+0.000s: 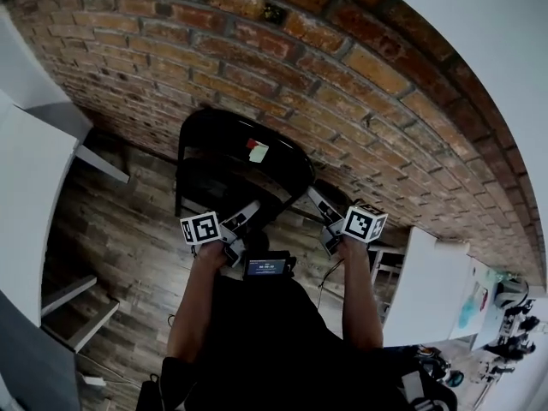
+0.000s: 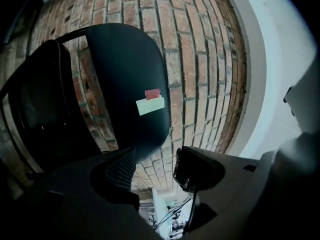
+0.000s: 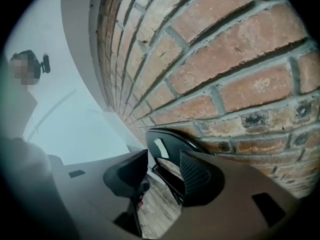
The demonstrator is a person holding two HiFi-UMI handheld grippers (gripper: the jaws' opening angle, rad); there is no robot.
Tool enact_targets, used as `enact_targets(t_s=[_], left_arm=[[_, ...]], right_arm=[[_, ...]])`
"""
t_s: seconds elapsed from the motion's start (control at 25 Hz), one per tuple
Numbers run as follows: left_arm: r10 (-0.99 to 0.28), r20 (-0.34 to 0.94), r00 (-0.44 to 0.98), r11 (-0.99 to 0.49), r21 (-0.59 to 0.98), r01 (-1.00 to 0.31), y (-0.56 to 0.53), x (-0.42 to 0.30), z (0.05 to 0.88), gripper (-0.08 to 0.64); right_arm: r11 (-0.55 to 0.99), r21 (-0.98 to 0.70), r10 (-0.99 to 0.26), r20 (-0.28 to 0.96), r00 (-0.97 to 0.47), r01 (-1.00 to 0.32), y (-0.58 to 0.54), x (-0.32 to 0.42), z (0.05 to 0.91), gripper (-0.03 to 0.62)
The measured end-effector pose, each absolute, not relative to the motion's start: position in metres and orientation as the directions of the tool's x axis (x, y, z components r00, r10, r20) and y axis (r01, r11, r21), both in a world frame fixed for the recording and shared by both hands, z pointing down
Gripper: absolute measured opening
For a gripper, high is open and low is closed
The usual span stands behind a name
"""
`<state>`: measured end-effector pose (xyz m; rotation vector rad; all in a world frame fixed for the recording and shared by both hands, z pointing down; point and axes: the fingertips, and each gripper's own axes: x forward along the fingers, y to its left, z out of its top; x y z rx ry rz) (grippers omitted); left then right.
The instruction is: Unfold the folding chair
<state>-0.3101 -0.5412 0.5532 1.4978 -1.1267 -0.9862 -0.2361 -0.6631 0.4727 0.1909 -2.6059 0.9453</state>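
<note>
The left gripper (image 1: 246, 218) has its jaws standing wide, and in the left gripper view nothing is between them, only wall and room behind; the right gripper (image 1: 320, 207) is also wide open and empty, with the chair showing small and far in its gap. Both are held in front of the person's body, one at each side; the folding chair (image 1: 242, 154) lies straight ahead of them, between the two lines in which they point. It stands on the wooden floor (image 1: 128, 229) and leans against the brick wall (image 1: 342, 84), long axis upright; it looks to me not yet opened. A pale label (image 1: 258, 151) sits on its dark rounded panel. The left gripper faces this panel more directly and seems slightly nearer; the right one comes at the chair's right edge. Whether any tip touches it, I cannot tell.
</note>
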Motion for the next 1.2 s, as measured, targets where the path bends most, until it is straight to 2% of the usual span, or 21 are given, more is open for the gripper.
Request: enact_targets(t_s=[0.2, 0.44, 0.56, 0.72, 0.88, 1.16, 1.2], left_arm=[[-0.969, -0.009, 0.245, -0.052, 0.984, -0.172, -0.559, -0.298, 0.582, 0.287], [-0.976, 0.101, 0.195, 0.079, 0.990, -0.118, -0.567, -0.298, 0.634, 0.287], [-0.969, 0.187, 0.158, 0.175, 0.981, -0.088, -0.569, -0.304, 0.667, 0.289], [-0.961, 0.265, 0.083, 0.262, 0.964, -0.037, -0.578, -0.310, 0.702, 0.296], [-0.963, 0.269, -0.021, 0.270, 0.963, -0.020, -0.595, -0.329, 0.717, 0.295], [-0.962, 0.261, -0.077, 0.260, 0.965, 0.030, -0.604, -0.333, 0.724, 0.291], [-0.966, 0.244, -0.081, 0.242, 0.970, 0.029, -0.602, -0.332, 0.720, 0.270]], right_arm=[[0.829, -0.485, 0.003, 0.499, -0.867, -0.276, -0.692, -0.240, 0.500, 0.186], [0.914, -0.334, 0.026, 0.612, -0.790, -0.229, -0.709, -0.256, 0.527, 0.189], [0.934, -0.303, 0.042, 0.622, -0.782, -0.191, -0.713, -0.267, 0.535, 0.189], [0.944, -0.316, 0.125, 0.602, -0.788, -0.092, -0.709, -0.277, 0.540, 0.189], [0.962, -0.273, 0.145, 0.591, -0.794, -0.028, -0.707, -0.278, 0.539, 0.189], [0.986, -0.160, 0.137, 0.634, -0.761, 0.045, -0.703, -0.276, 0.540, 0.187], [0.987, -0.149, 0.140, 0.639, -0.756, 0.057, -0.702, -0.275, 0.540, 0.186]])
